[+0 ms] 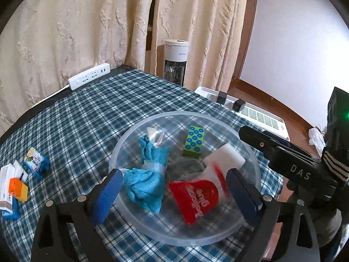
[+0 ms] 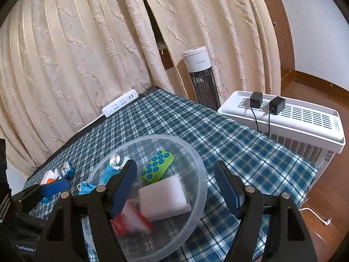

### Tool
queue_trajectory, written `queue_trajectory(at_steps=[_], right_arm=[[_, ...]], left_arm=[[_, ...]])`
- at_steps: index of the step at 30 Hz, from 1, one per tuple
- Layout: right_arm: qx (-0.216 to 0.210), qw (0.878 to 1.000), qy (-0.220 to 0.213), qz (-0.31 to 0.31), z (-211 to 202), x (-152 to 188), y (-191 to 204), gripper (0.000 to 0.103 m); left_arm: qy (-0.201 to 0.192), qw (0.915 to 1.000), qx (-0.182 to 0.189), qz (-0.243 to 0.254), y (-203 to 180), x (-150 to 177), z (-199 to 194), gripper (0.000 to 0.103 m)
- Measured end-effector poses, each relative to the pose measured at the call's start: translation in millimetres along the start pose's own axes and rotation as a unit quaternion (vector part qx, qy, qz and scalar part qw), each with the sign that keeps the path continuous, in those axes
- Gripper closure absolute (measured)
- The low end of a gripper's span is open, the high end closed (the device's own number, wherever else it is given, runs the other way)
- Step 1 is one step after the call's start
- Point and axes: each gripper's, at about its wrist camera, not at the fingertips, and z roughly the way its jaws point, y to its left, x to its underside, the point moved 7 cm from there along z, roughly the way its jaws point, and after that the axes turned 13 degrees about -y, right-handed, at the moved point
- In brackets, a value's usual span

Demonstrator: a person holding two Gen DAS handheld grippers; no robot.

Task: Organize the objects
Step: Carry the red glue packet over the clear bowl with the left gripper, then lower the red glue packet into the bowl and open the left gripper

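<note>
A clear plastic bowl (image 1: 174, 114) stands on the checked tablecloth. It holds a crumpled blue cloth (image 1: 144, 185), a green block with blue dots (image 1: 194, 140), a white sponge (image 1: 224, 157) and a red-and-white glue bottle (image 1: 196, 196), which is motion-blurred. My left gripper (image 1: 173, 174) is open above the bowl's near side, its pads clear of the cloth and the bottle. My right gripper (image 2: 174, 163) is open too. It straddles the bowl (image 2: 205, 181) rim, one finger over the inside and one outside, touching nothing.
A blue-and-white packet (image 1: 36, 160), an orange-and-yellow block (image 1: 18, 188) and white boxes (image 1: 6, 183) lie at the table's left. A power strip (image 1: 88, 76) sits at the far edge by the curtain. A tower heater (image 2: 200, 76) and a white appliance (image 2: 283, 118) stand beyond the table.
</note>
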Motion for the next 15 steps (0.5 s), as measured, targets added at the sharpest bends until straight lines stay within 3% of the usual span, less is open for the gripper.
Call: queue_trajectory(at_steps=[15], right_arm=[[-0.022, 1.000, 0.002, -0.019, -6, 1, 30, 0.029]], left_arm=[[-0.004, 0.9991, -0.033, -0.025, 27, 2, -15, 0.001]])
